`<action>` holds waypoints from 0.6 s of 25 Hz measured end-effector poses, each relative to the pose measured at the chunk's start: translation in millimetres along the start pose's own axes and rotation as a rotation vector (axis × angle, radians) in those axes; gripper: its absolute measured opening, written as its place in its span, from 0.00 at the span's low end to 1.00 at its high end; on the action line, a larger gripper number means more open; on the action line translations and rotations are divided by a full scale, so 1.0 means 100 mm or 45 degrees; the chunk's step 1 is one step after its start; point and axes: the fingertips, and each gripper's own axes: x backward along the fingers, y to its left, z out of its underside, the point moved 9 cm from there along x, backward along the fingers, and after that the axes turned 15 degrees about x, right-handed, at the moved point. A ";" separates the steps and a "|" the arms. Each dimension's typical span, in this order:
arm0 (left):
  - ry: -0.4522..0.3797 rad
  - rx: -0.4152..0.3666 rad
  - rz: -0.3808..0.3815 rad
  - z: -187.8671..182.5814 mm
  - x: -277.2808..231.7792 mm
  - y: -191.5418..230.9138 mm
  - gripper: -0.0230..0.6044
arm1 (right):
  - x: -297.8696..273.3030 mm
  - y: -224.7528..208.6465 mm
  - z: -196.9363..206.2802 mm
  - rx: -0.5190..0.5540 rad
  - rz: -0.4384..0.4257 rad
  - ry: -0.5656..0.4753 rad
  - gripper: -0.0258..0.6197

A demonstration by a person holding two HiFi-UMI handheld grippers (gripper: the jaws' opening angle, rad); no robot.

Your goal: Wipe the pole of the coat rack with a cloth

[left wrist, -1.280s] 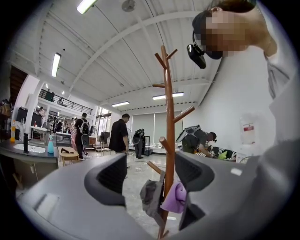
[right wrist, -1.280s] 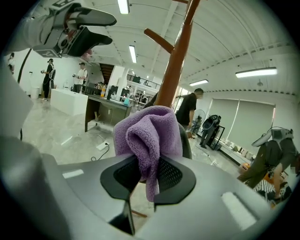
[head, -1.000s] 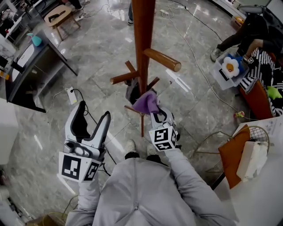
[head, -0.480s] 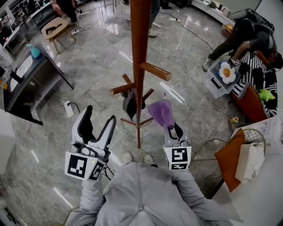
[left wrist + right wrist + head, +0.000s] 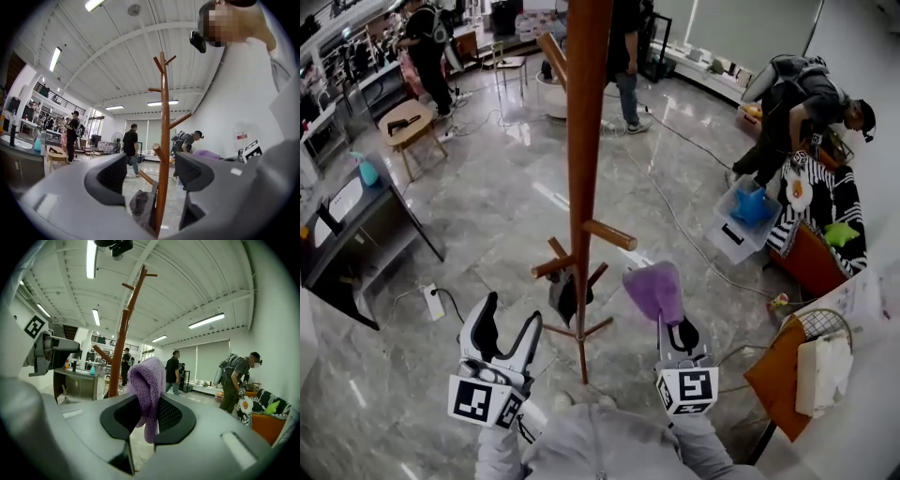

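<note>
my right tongs [image 5: 672, 326] have pulled back off the pole [image 5: 579, 187]; still clenched on the cloth [image 5: 652, 291], now right of centre, clear of the wood; left tongs [image 5: 508, 319] released, empty; wiping contact broken, probably needs a fresh approach

A person [image 5: 792, 103] is bending over a clear bin [image 5: 729, 232] that is sitting on the grey marble floor [image 5: 487, 216] at the right. Two more people [image 5: 427, 47] [image 5: 628, 56] are standing farther back. A teal bottle [image 5: 366, 171] is standing on the dark tabletop [image 5: 356, 230] at the left, beyond it a small wooden table [image 5: 405, 120]. A white power strip [image 5: 432, 302] is lying on the floor near that desk. A long cable [image 5: 694, 244] is trailing across the floor, and a wire basket [image 5: 820, 325] is resting at the right edge.
</note>
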 end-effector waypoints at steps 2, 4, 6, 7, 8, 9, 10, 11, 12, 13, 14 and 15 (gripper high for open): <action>-0.008 0.005 -0.010 0.01 0.00 0.04 0.59 | -0.01 -0.08 -0.03 0.004 0.031 -0.013 0.14; -0.026 0.004 -0.016 0.00 -0.04 0.10 0.59 | -0.06 -0.16 -0.08 0.042 0.067 -0.038 0.14; -0.034 0.011 -0.033 0.00 -0.04 0.17 0.59 | -0.09 -0.23 -0.12 0.062 0.093 -0.055 0.14; -0.033 0.014 -0.045 0.00 -0.03 0.20 0.59 | -0.10 -0.25 -0.14 0.061 0.104 -0.062 0.14; -0.033 0.016 -0.057 0.01 -0.01 0.23 0.59 | -0.10 -0.28 -0.16 0.062 0.115 -0.068 0.14; -0.036 0.018 -0.066 0.01 -0.01 0.26 0.59 | -0.11 -0.30 -0.18 0.068 0.126 -0.074 0.14; -0.040 0.020 -0.073 0.02 0.00 0.28 0.59 | -0.13 -0.32 -0.20 0.077 0.135 -0.079 0.14; -0.042 0.022 -0.078 0.02 0.00 0.30 0.59 | -0.14 -0.34 -0.21 0.084 0.141 -0.082 0.14; -0.040 0.024 -0.083 0.03 0.01 0.31 0.59 | -0.14 -0.35 -0.22 0.088 0.146 -0.085 0.14; -0.036 0.024 -0.087 0.04 0.01 0.31 0.59 | -0.15 -0.36 -0.23 0.088 0.150 -0.089 0.14; -0.034 0.024 -0.090 0.04 0.01 0.32 0.59 | -0.15 -0.37 -0.25 0.085 0.155 -0.096 0.14; -0.035 0.023 -0.090 0.04 0.00 0.34 0.59 | -0.16 -0.39 -0.27 0.079 0.161 -0.107 0.14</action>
